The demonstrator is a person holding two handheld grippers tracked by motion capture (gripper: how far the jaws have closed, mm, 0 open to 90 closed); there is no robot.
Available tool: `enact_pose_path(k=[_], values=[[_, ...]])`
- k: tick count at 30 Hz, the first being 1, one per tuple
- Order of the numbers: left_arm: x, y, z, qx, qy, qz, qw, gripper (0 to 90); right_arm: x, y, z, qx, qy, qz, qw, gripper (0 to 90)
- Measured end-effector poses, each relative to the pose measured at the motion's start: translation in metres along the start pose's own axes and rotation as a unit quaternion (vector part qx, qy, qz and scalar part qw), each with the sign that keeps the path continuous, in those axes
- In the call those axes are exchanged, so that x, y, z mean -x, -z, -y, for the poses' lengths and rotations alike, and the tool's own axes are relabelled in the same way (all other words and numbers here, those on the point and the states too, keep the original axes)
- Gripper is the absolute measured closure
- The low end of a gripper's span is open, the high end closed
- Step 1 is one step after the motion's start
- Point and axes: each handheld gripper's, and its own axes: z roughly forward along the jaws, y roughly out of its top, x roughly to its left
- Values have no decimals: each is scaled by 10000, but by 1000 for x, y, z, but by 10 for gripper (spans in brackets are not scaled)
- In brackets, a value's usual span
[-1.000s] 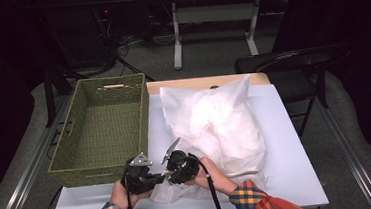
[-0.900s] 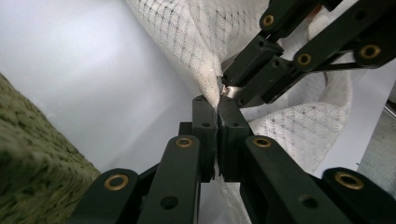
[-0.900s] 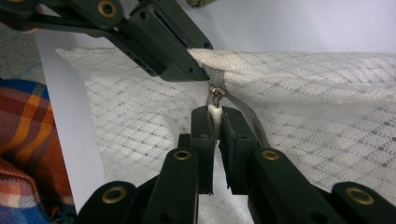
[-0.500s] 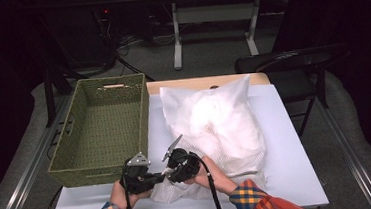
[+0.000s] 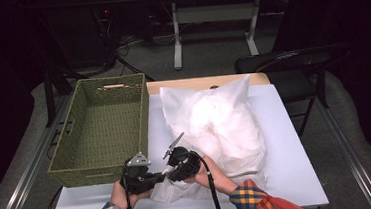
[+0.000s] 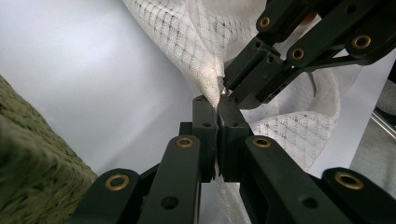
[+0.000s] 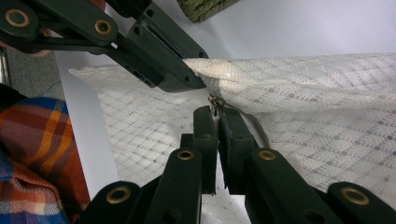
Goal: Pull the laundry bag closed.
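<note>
A white pillow (image 5: pixel 215 122) in a lace-mesh pillowcase (image 6: pixel 187 42) lies on the white table (image 5: pixel 289 176). Both grippers meet at the case's near left corner. My left gripper (image 5: pixel 162 176) (image 6: pixel 216 103) is shut on a pinched fold of the pillowcase edge. Right beside it, my right gripper (image 5: pixel 170 173) (image 7: pixel 216 108) is shut on a small metal zipper pull (image 7: pixel 213 99) at the seam of the pillowcase (image 7: pixel 303 88). The two sets of jaw tips nearly touch. In the left gripper view the right gripper (image 6: pixel 229 91) comes in from the upper right.
A green woven basket (image 5: pixel 100 131) with nothing in it stands on the table's left side, close to the left gripper. A black chair (image 5: pixel 290 61) stands behind the table's far right. Plaid sleeves (image 5: pixel 251 199) enter from the near edge.
</note>
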Motion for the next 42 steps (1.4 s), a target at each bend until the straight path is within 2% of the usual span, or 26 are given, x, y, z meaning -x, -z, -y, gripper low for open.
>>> enact_pose_path(k=[7, 17, 25, 34, 42], values=[[0, 1, 0, 23, 24, -2, 10000, 876, 1, 0, 0, -70, -88, 22, 9999, 866], [-2, 3, -1, 116, 95, -12, 9999, 877, 1, 0, 1, -165, -58, 122, 9998, 866], [-5, 7, 0, 160, 198, -71, 9996, 877, 4, -2, 4, -377, -63, 344, 9987, 866], [-9, 10, 0, 149, 290, -144, 9994, 876, 9, 5, 8, -573, -153, 375, 9975, 866], [-11, 10, 1, 122, 315, -263, 9991, 875, 9, 18, 12, -614, -202, 453, 9969, 866]])
